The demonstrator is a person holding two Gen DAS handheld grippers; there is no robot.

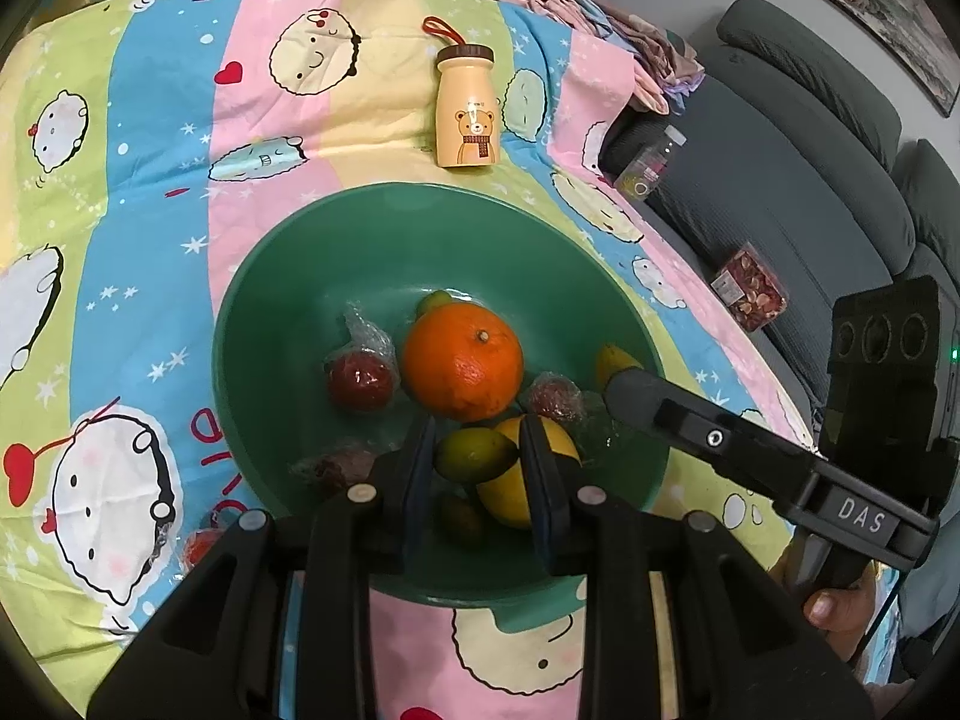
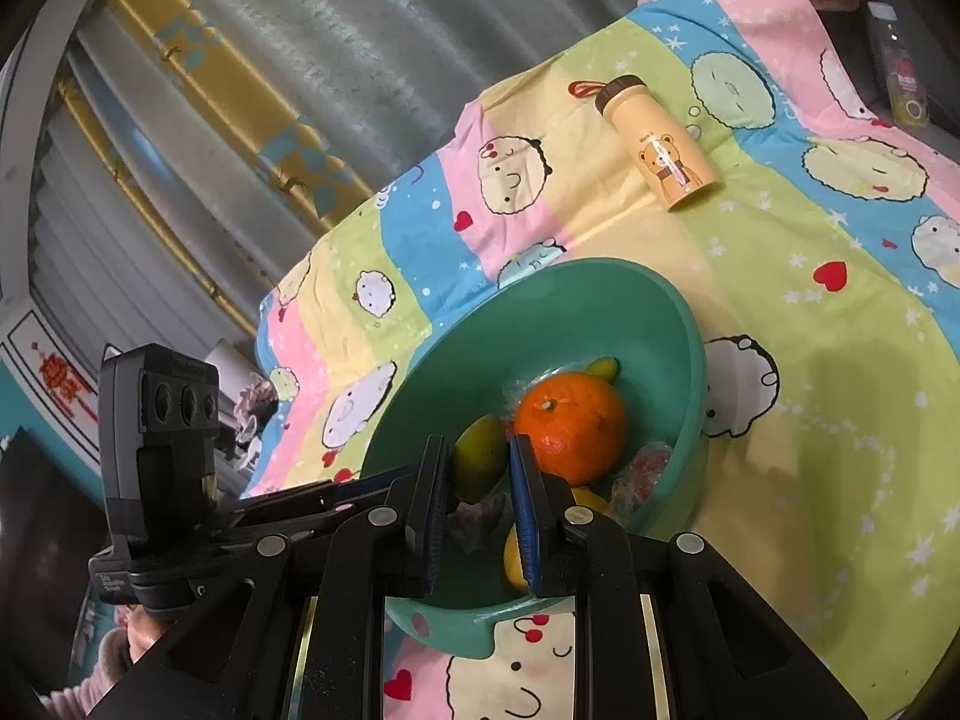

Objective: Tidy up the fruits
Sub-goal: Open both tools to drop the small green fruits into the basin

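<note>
A green bowl [image 1: 270,324] on the cartoon cloth holds an orange [image 1: 462,363], a yellow lemon [image 1: 510,498], several wrapped red fruits [image 1: 360,381] and small green-yellow fruits. My left gripper [image 1: 477,447] is over the bowl's near side, its jaws closed on a small green fruit [image 1: 474,456]. My right gripper [image 2: 480,456] hovers over the bowl [image 2: 570,300] with jaws a little apart around the same green fruit [image 2: 480,456], beside the orange [image 2: 570,426]. It also shows in the left wrist view [image 1: 624,387].
A yellow bear bottle [image 1: 468,111] stands behind the bowl. A wrapped red fruit [image 1: 201,543] lies on the cloth left of the bowl. A grey sofa [image 1: 810,192] with a snack pack [image 1: 750,288] and a bottle [image 1: 651,162] is at the right.
</note>
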